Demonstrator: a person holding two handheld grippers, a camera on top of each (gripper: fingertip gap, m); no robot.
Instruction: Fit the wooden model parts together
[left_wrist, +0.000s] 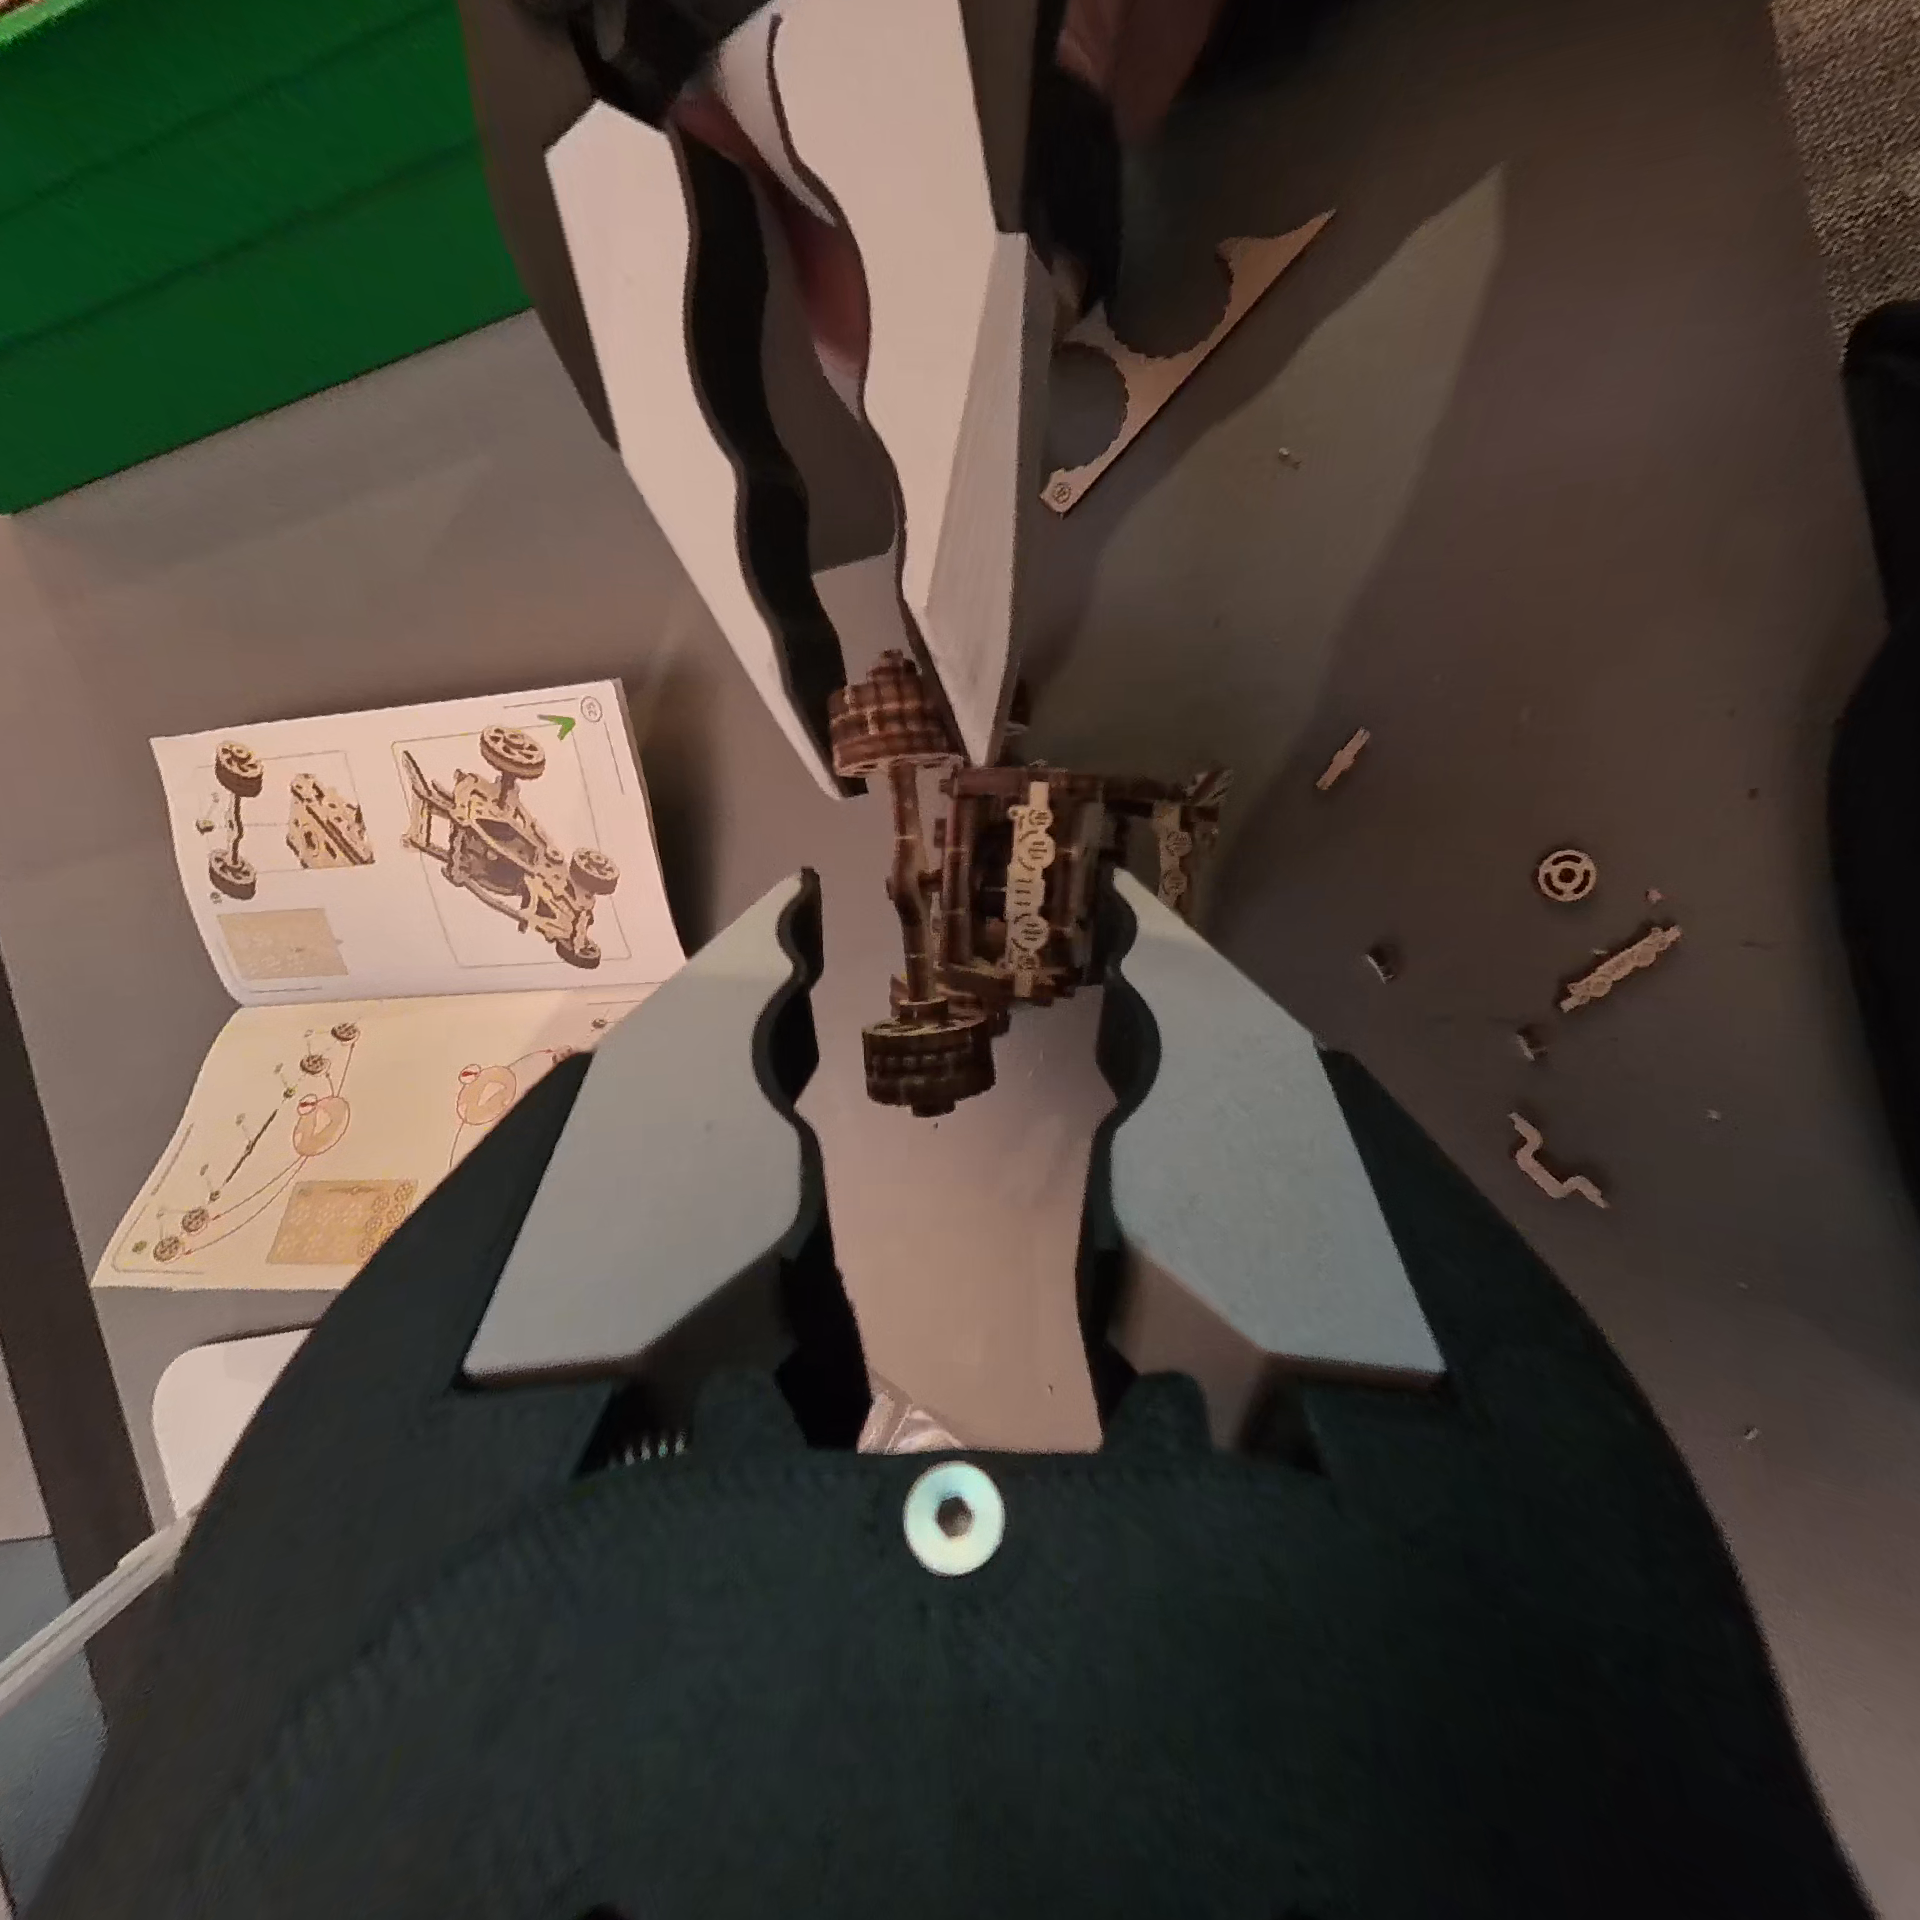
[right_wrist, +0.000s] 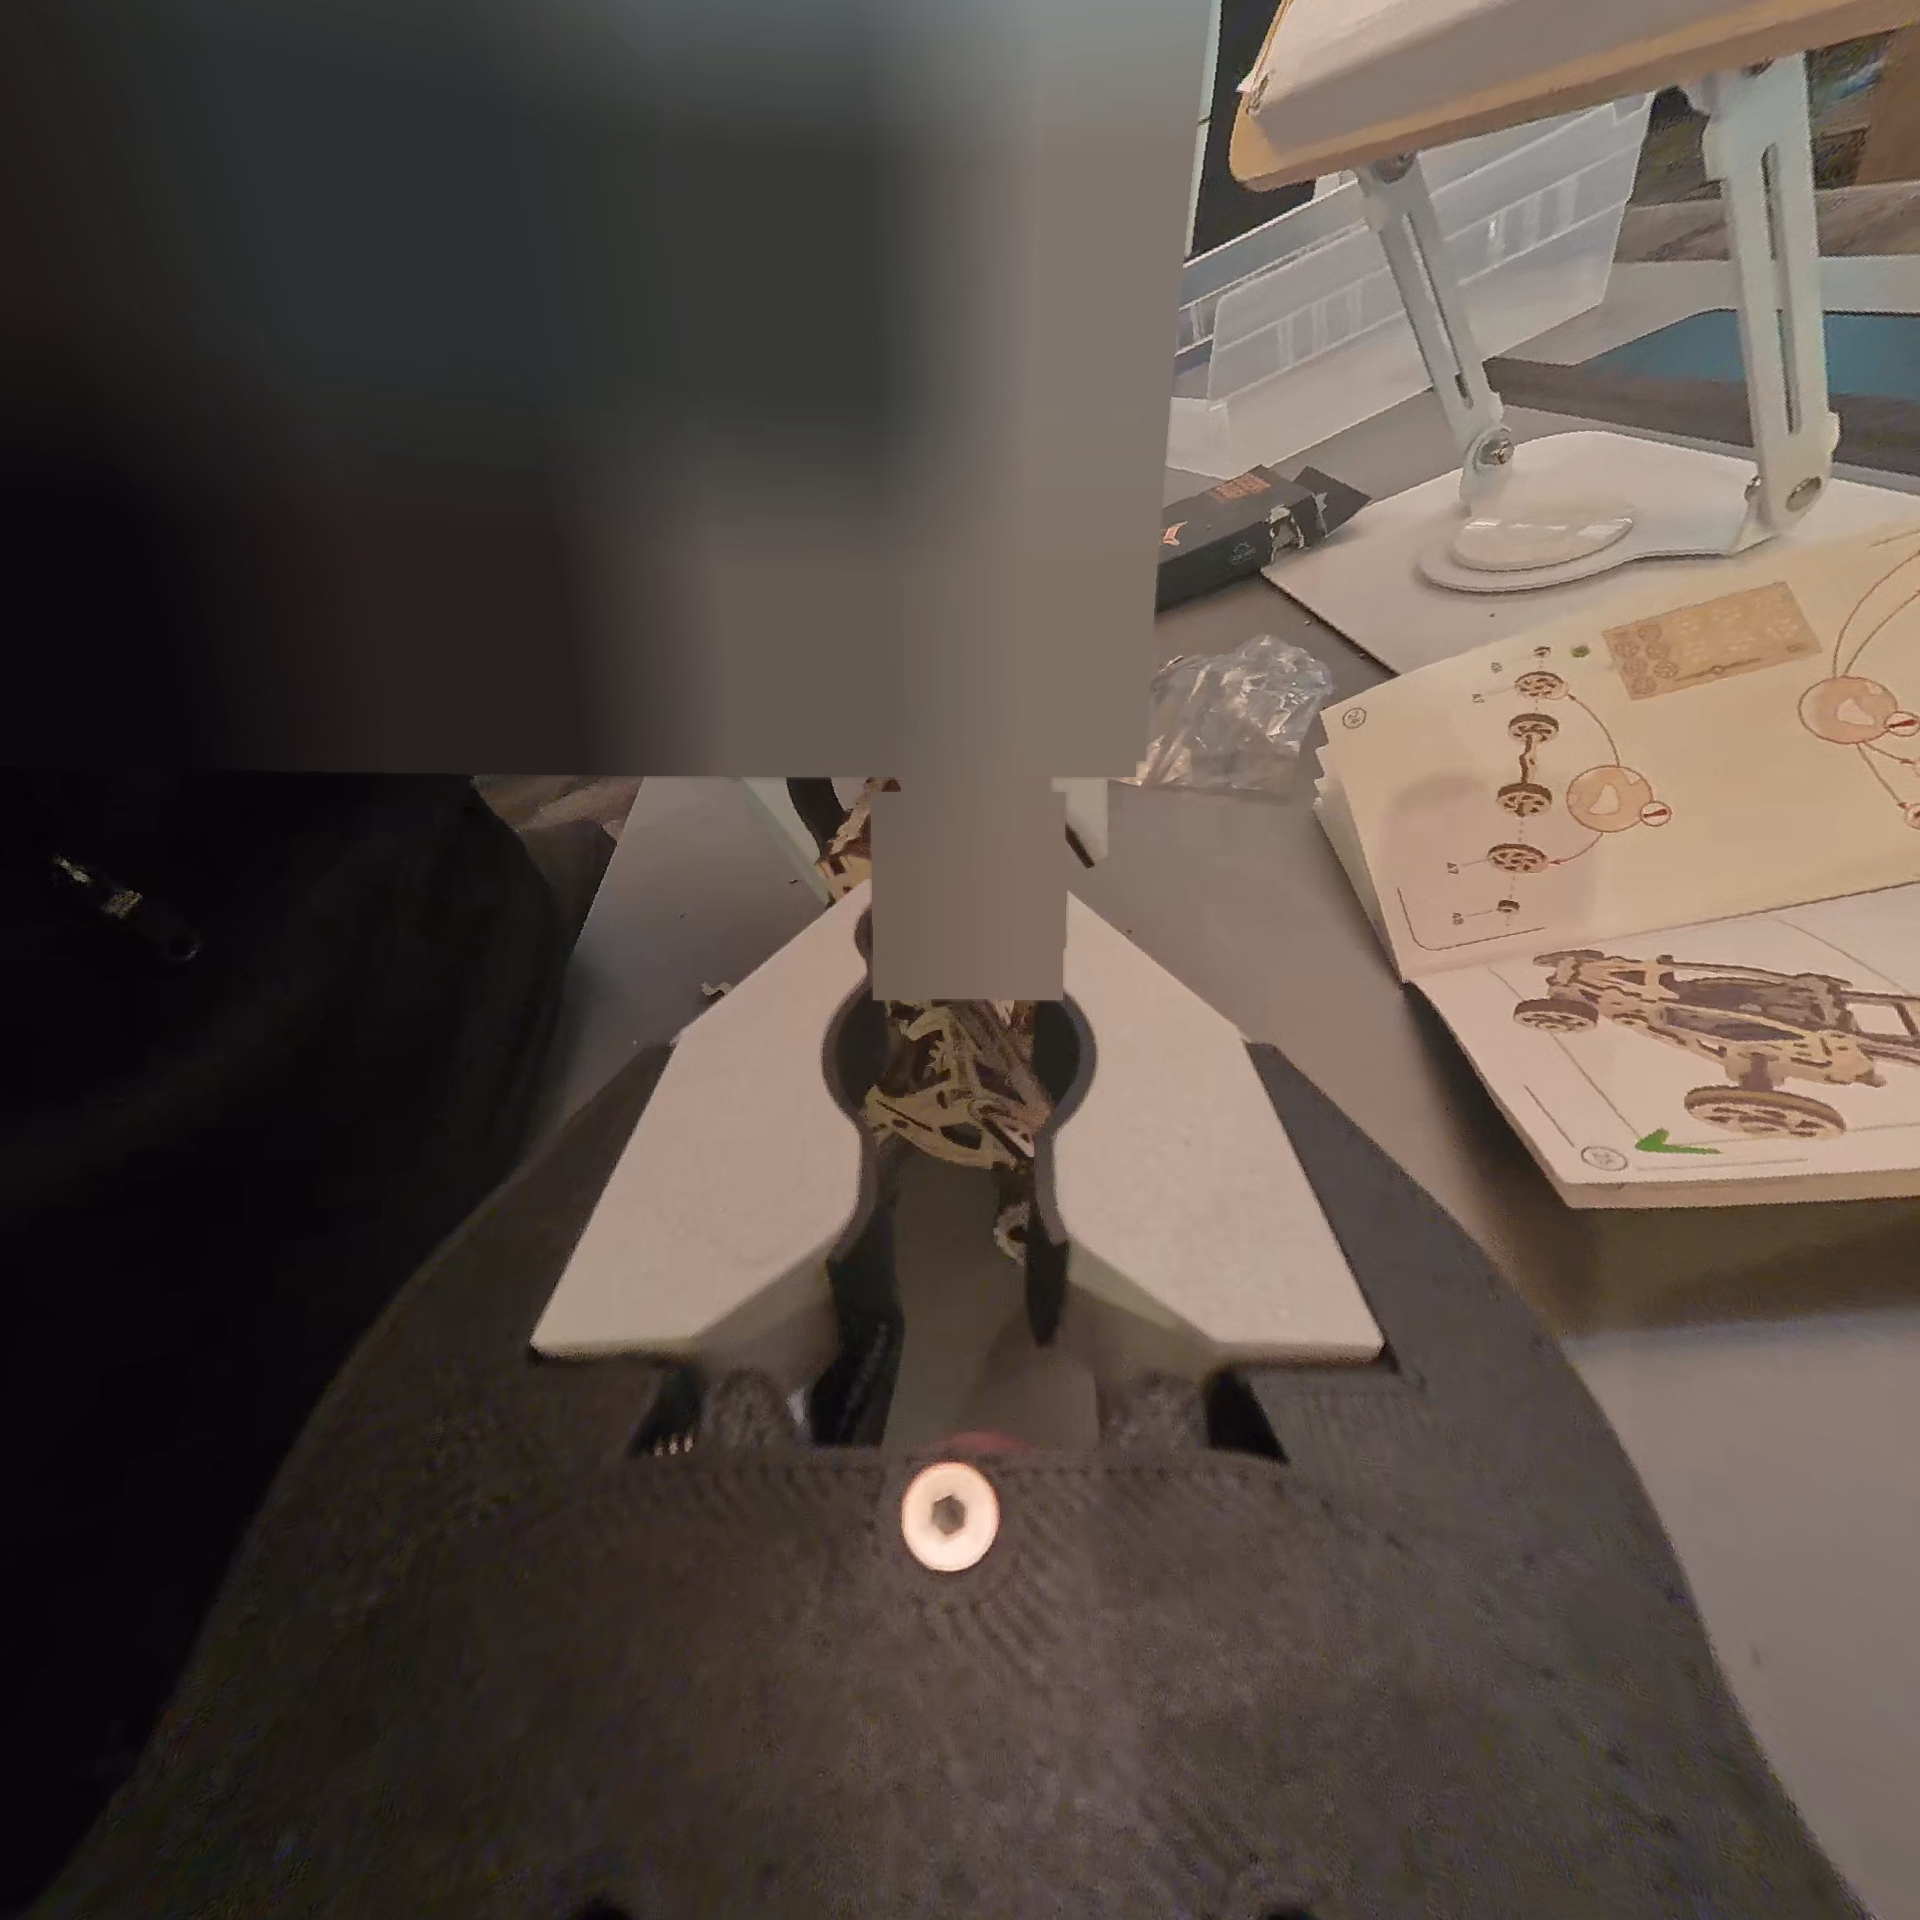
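The wooden model car (left_wrist: 1023, 894) is dark brown with pale trim and hangs between both grippers over the grey table (left_wrist: 1371, 665). My left gripper (left_wrist: 966, 894) is partly closed around it: the right finger touches the body, and a gap shows between the left finger and the axle. The near wheel (left_wrist: 925, 1060) sits free between the fingers. My right gripper (left_wrist: 914, 753) comes down from above and is shut on the far wheel (left_wrist: 891, 717). In the right wrist view the model (right_wrist: 956, 1091) fills the round recess of the right gripper (right_wrist: 966, 935), whose tips a mosaic patch hides.
An open instruction booklet (left_wrist: 416, 842) lies to the left and also shows in the right wrist view (right_wrist: 1662, 831). A green box (left_wrist: 208, 208) stands at the back left. A punched wooden sheet (left_wrist: 1174, 343) and loose wooden bits (left_wrist: 1621, 966) lie to the right. A white stand (right_wrist: 1507, 499) stands beyond the booklet.
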